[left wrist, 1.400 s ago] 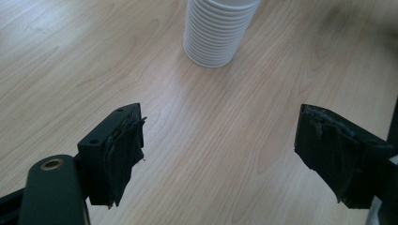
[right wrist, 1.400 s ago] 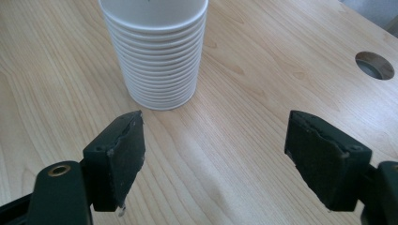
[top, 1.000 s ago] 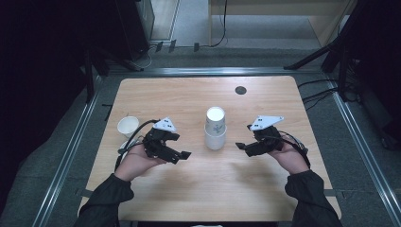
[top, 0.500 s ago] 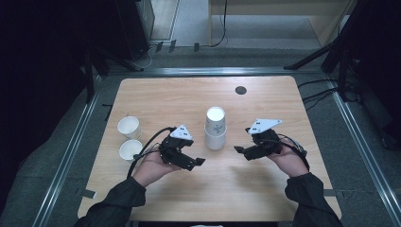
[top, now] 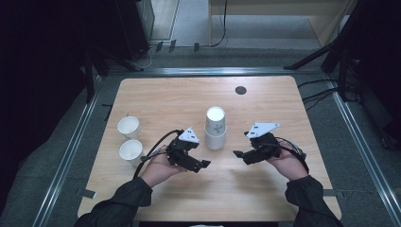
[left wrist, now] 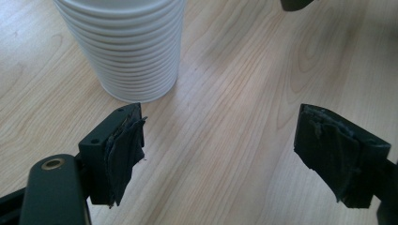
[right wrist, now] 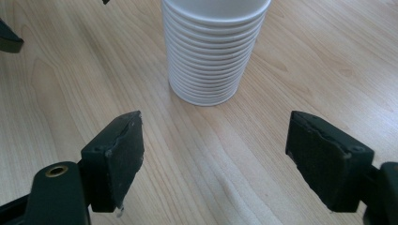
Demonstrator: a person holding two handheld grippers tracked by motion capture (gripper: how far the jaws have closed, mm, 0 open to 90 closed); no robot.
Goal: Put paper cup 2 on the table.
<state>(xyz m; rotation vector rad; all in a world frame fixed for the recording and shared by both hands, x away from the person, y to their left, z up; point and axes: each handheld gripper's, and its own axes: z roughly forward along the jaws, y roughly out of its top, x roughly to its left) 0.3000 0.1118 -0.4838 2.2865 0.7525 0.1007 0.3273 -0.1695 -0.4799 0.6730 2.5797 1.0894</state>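
A tall stack of white paper cups (top: 215, 130) stands upright in the middle of the wooden table (top: 189, 94). My left gripper (top: 201, 163) lies low just left of the stack's base, open with nothing between its jaws. In the left gripper view the stack (left wrist: 126, 51) rises ahead to the left of the open left gripper (left wrist: 220, 136). My right gripper (top: 240, 156) sits right of the stack, open and empty too. In the right gripper view the stack (right wrist: 211, 51) stands straight ahead of the right gripper (right wrist: 216, 140).
Two single white cups (top: 128, 126) (top: 131, 151) stand upright near the table's left edge, one behind the other. A dark round grommet (top: 240, 90) sits at the back of the table. Metal rails border the table on both sides.
My left hand has moved right and lower, from beside the single cups toward the stack's base. The nearer single cup, hidden by the hand before, has come into sight. The right hand has stayed put.
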